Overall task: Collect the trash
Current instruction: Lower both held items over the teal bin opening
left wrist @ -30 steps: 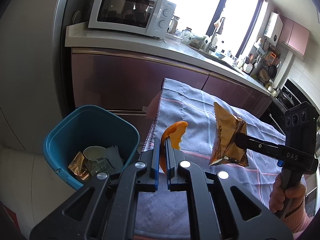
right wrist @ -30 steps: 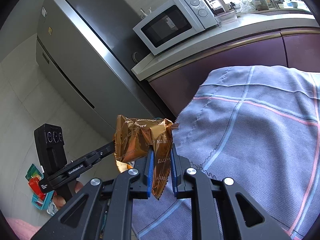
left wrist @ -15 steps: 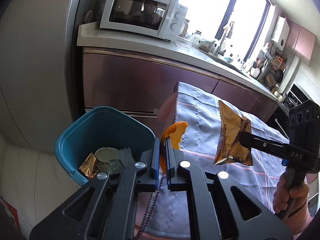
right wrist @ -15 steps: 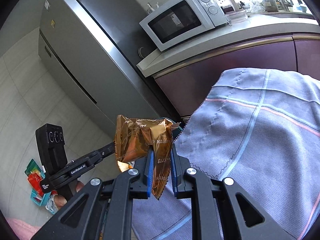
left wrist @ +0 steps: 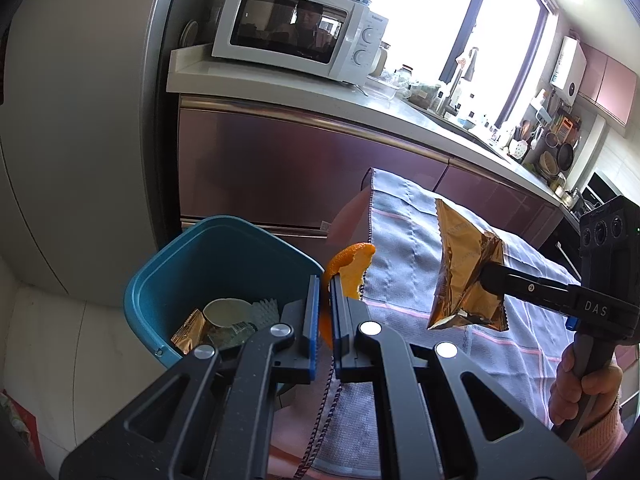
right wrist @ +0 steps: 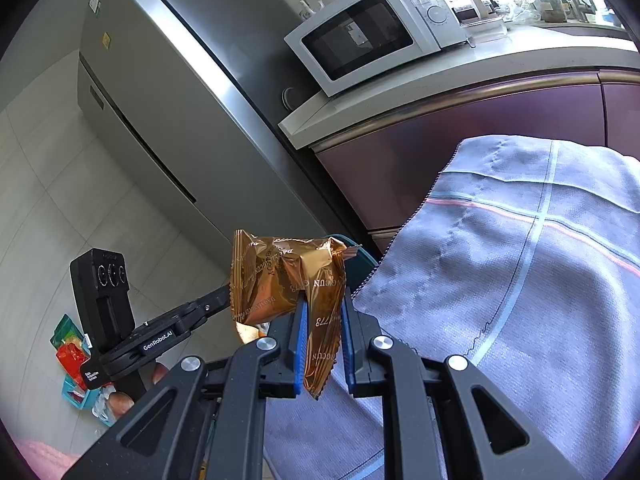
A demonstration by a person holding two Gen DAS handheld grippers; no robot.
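Observation:
My left gripper (left wrist: 324,284) is shut on a piece of orange peel (left wrist: 349,270) and holds it just right of the teal trash bin (left wrist: 168,280), near its rim. The bin holds a gold wrapper, a paper cup and other scraps. My right gripper (right wrist: 323,312) is shut on a gold foil snack wrapper (right wrist: 286,280), held above the table's left edge. The wrapper also shows in the left wrist view (left wrist: 466,280), right of the peel. The bin's rim (right wrist: 366,258) peeks out behind the wrapper in the right wrist view.
A grey checked cloth (left wrist: 404,240) covers the table beside the bin. Purple cabinets (left wrist: 280,176) with a white counter and microwave (left wrist: 296,32) stand behind. A steel fridge (right wrist: 168,92) is left of them. Coloured packets (right wrist: 70,356) lie on the floor.
Both grippers have moved left toward the bin with their loads. The bin now sits closer under the left gripper. Both grips are unchanged.

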